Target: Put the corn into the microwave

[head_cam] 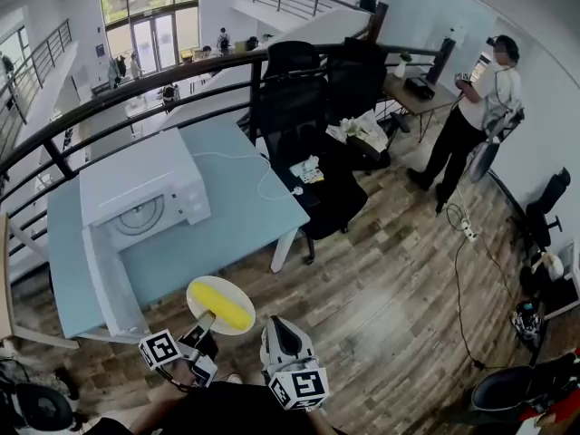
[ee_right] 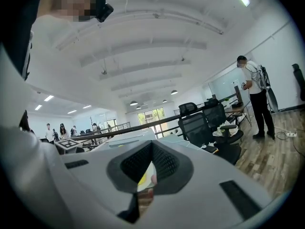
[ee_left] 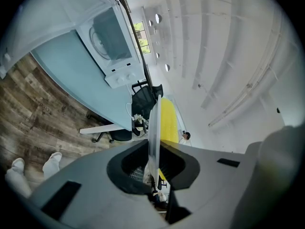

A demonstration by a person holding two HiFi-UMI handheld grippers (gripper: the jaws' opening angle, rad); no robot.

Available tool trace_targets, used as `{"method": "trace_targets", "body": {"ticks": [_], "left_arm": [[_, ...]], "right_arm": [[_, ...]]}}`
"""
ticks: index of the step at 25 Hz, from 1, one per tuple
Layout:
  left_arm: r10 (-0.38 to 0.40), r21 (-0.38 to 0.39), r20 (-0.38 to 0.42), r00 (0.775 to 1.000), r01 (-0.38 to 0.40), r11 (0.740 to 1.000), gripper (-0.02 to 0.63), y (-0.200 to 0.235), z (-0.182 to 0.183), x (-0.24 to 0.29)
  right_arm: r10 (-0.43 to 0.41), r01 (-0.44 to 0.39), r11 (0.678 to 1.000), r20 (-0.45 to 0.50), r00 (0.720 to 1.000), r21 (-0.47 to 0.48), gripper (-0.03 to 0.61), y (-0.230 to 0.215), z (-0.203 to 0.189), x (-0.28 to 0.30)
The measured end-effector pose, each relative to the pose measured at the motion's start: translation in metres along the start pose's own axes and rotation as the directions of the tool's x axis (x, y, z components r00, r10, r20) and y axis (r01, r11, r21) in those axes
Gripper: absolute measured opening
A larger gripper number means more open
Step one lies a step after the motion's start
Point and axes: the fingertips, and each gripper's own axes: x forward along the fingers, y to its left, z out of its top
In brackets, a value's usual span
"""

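Observation:
A yellow corn cob lies on a white plate that hangs over the wood floor just off the near edge of the blue table. My left gripper is shut on the plate's near rim. In the left gripper view the plate stands edge-on between the jaws, with the corn beside it. The white microwave sits on the table, its door swung open toward me. My right gripper sits just right of the plate, jaws together on nothing.
Black office chairs stand beyond the table's right end. A white cable trails across the tabletop. A person stands at the far right by a desk. A dark railing runs behind the table.

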Motion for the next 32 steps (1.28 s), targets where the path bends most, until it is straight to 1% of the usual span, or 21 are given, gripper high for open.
{"method": "trace_targets", "body": {"ticks": [4,7,11,14,17,21,25,28,32], "left_arm": [[0.017,-0.017,0.045,0.999,-0.016,1.0,0.034,0.004,0.014,0.01],[0.027,-0.03,0.095,0.995,-0.024,0.999,0.034,0.002,0.025,0.013],[0.043,-0.027,0.165,0.985,-0.039,0.999,0.034,0.006,0.041,0.014],[0.063,-0.031,0.22,0.974,-0.058,0.998,0.034,0.006,0.051,0.013],[0.072,-0.044,0.278,0.958,-0.063,0.997,0.034,0.0,0.059,0.014],[0.093,-0.05,0.339,0.936,-0.081,0.995,0.034,0.006,0.068,0.018],[0.108,-0.072,0.405,0.908,-0.087,0.994,0.034,0.008,0.078,0.023],[0.116,-0.084,0.451,0.885,-0.087,0.993,0.034,0.01,0.085,0.025],[0.144,-0.102,0.504,0.852,-0.108,0.989,0.034,0.021,0.092,0.024]], "right_arm": [[0.05,-0.05,0.999,-0.013,0.999,0.001,0.008,-0.006,0.003,0.028],[0.1,-0.1,0.995,-0.023,0.995,0.002,0.008,-0.006,0.007,0.044],[0.169,-0.17,0.986,-0.033,0.985,0.002,0.008,-0.006,0.011,0.067],[0.227,-0.227,0.974,-0.043,0.973,0.001,0.008,-0.005,0.016,0.083],[0.284,-0.284,0.959,-0.051,0.958,-0.01,0.008,-0.004,0.021,0.096],[0.334,-0.335,0.942,-0.069,0.94,-0.009,0.008,-0.01,0.021,0.116],[0.391,-0.393,0.919,-0.086,0.916,-0.013,0.008,-0.012,0.021,0.137],[0.44,-0.443,0.896,-0.1,0.893,-0.015,0.008,-0.009,0.021,0.15],[0.486,-0.492,0.87,-0.113,0.867,-0.028,0.008,-0.009,0.025,0.166]]}}
